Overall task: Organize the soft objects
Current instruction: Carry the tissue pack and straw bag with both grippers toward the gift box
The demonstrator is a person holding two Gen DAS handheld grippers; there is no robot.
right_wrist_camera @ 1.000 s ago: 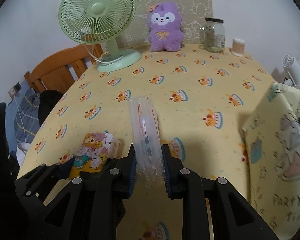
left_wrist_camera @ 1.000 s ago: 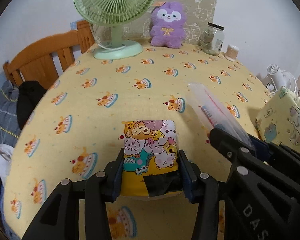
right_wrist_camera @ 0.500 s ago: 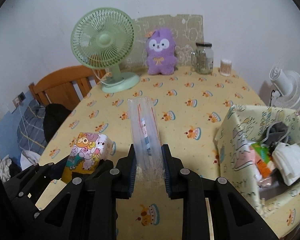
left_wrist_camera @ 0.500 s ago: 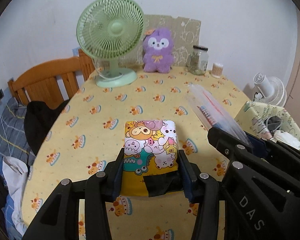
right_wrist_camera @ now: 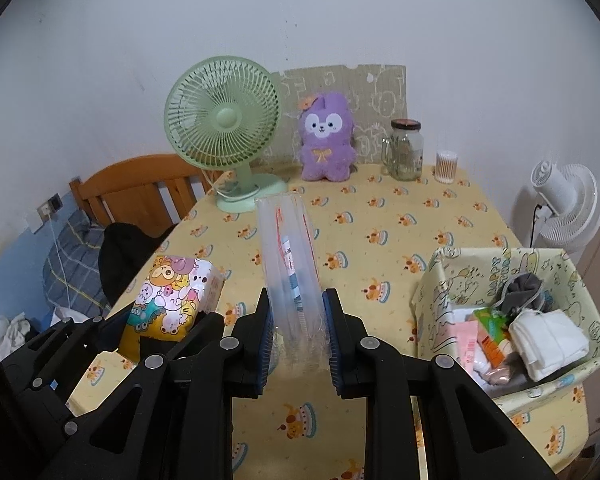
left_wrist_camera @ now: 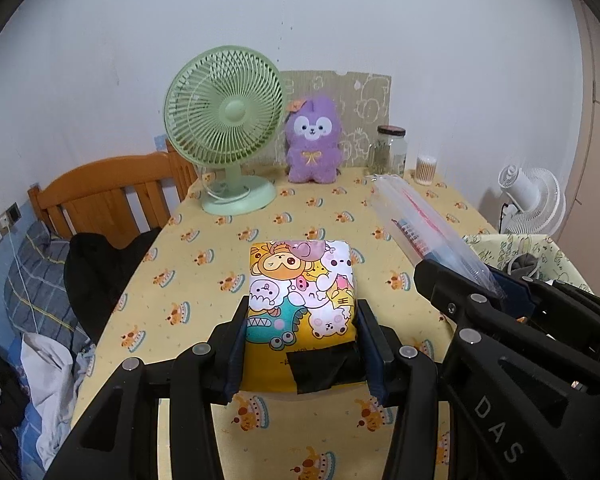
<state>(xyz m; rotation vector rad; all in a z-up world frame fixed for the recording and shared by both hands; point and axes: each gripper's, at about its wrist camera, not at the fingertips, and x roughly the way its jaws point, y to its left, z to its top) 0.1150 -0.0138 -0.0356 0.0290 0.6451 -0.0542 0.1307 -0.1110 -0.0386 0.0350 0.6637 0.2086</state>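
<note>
Left wrist view, left to right. Green fan [left_wrist_camera: 224,120] is standing at upper left of the counter [left_wrist_camera: 204,268], purple plush [left_wrist_camera: 314,140] beside it at upper centre. Left tongs [left_wrist_camera: 300,344] are sitting at lower centre, clenched on the cartoon-print pack [left_wrist_camera: 300,292]; pads are pressing both flanks, and the pack is hanging clear of the counter. Its long axis is running away from the tongs, toward the fan. Right tongs [right_wrist_camera: 296,340] are grasping the clear plastic bag [right_wrist_camera: 288,256], which is jutting up and forward along the fingers.

Key relation: in the right wrist view the fabric basket [right_wrist_camera: 432,280] is lying at lower right, to the right of both tongs and already holding soft items. The right hand is the nearer one; the left pack is sitting at far left of that frame, with the bag between it and the basket. Judgement: the bag probably goes in first, or the left hand must cross over.

Versus the earlier frames: both grips are unchanged. Both views are now taking in much more wall and the whole counter. The basket interior, cut off a second ago, is now showing.
</note>
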